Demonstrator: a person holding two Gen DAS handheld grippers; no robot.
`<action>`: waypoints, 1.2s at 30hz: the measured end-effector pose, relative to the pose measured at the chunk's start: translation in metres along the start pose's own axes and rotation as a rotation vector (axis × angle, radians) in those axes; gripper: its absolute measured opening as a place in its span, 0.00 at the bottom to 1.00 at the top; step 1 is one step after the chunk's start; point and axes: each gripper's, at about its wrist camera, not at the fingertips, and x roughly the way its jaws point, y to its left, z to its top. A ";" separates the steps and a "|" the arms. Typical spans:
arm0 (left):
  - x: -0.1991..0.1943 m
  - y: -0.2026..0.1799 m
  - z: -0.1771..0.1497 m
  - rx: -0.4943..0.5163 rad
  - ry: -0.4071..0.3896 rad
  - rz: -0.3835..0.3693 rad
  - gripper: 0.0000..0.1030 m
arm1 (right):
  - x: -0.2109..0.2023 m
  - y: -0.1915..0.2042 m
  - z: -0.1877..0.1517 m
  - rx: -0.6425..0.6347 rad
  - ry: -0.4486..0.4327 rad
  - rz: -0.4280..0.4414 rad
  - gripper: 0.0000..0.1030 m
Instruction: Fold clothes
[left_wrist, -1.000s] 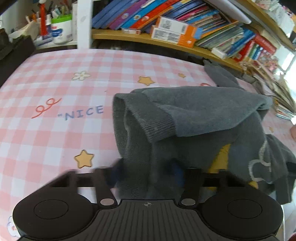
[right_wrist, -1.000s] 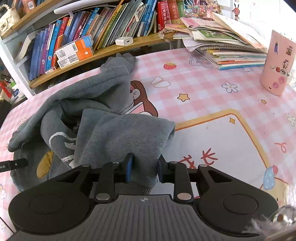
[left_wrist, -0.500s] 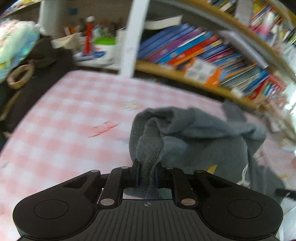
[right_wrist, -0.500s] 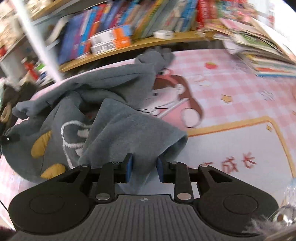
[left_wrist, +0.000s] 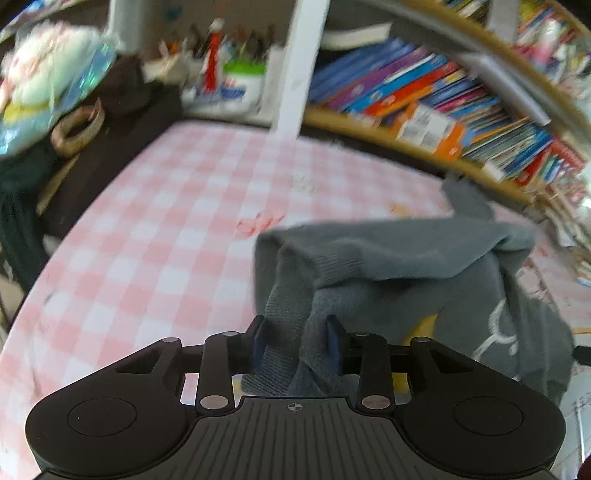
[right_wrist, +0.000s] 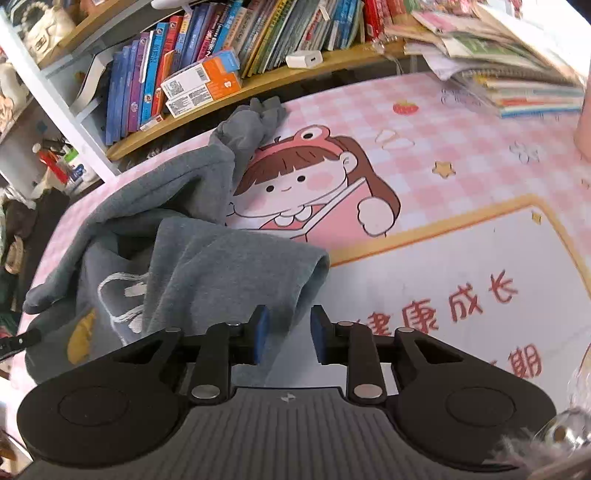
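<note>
On a pink checked tablecloth (right_wrist: 461, 122) a crumpled grey sweater (right_wrist: 207, 266) lies bunched, with a gripper at each end of it.

Behind the table, at twelve o'clock in both views, a wooden bookshelf (right_wrist: 258, 85) carries rows of upright books and an orange-and-white box (right_wrist: 201, 83). The cloth's printed cartoon girl (right_wrist: 306, 188) sits at about one o'clock from the sweater, whose far sleeve lies beside her head. The sweater's front shows a white outline and yellow patches. The left gripper (left_wrist: 297, 343) has its blue-padded fingers (left_wrist: 258, 341) clenched on a ribbed edge of the sweater, at six o'clock in its view. The right gripper (right_wrist: 286, 338) stands parted, a fold of sweater lying against its left pad while the right pad is clear of the fabric.
</note>
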 end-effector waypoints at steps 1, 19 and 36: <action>-0.002 -0.005 0.001 0.020 -0.019 -0.020 0.33 | -0.001 0.001 -0.001 0.001 0.002 0.004 0.34; 0.013 0.024 -0.002 -0.014 0.090 0.023 0.44 | 0.004 0.001 -0.005 0.080 0.018 -0.065 0.17; -0.007 0.055 0.001 0.014 0.038 -0.013 0.63 | 0.005 0.078 -0.027 -0.189 -0.005 -0.070 0.62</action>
